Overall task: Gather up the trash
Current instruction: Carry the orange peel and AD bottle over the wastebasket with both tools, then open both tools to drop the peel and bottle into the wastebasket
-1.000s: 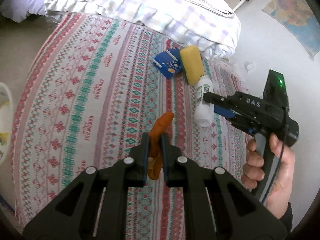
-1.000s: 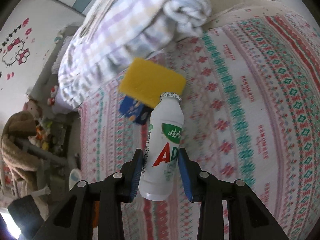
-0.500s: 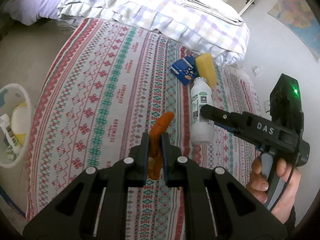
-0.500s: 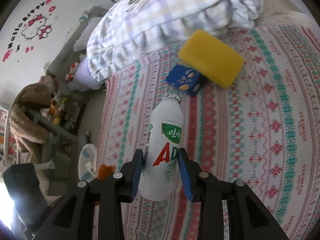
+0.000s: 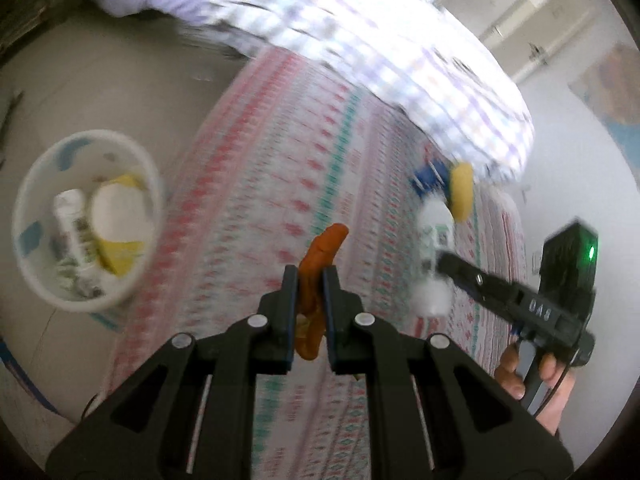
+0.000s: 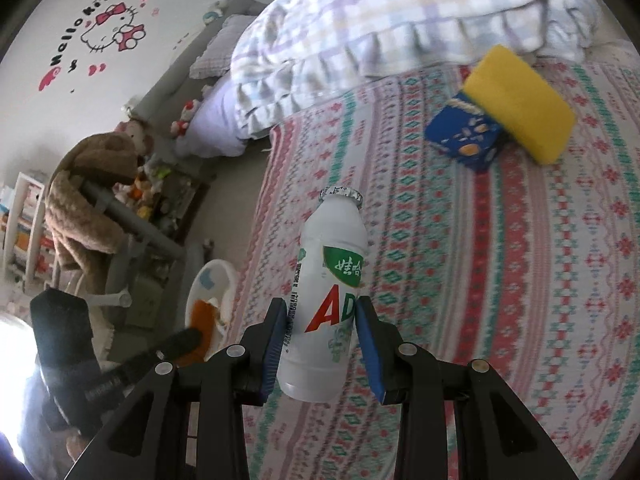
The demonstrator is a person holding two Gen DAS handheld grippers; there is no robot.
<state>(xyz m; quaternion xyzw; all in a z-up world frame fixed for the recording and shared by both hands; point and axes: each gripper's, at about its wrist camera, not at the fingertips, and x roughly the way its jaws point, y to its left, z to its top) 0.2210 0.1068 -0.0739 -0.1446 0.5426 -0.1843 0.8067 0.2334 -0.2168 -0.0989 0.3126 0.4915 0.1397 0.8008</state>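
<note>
The left gripper (image 5: 310, 280) pinches an orange peel (image 5: 320, 256) over the bed (image 5: 248, 184), right of the floor bin (image 5: 84, 216); the right gripper (image 6: 322, 332) clamps a white bottle (image 6: 328, 292); yellow sponge (image 6: 520, 100) lies far right.

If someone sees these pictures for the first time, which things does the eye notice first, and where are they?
First the white drink bottle, clamped upright in the right gripper above the patterned bed cover. Next the orange peel, pinched in the left gripper. Left of the bed, on the floor, stands a white bin already holding trash.
</note>
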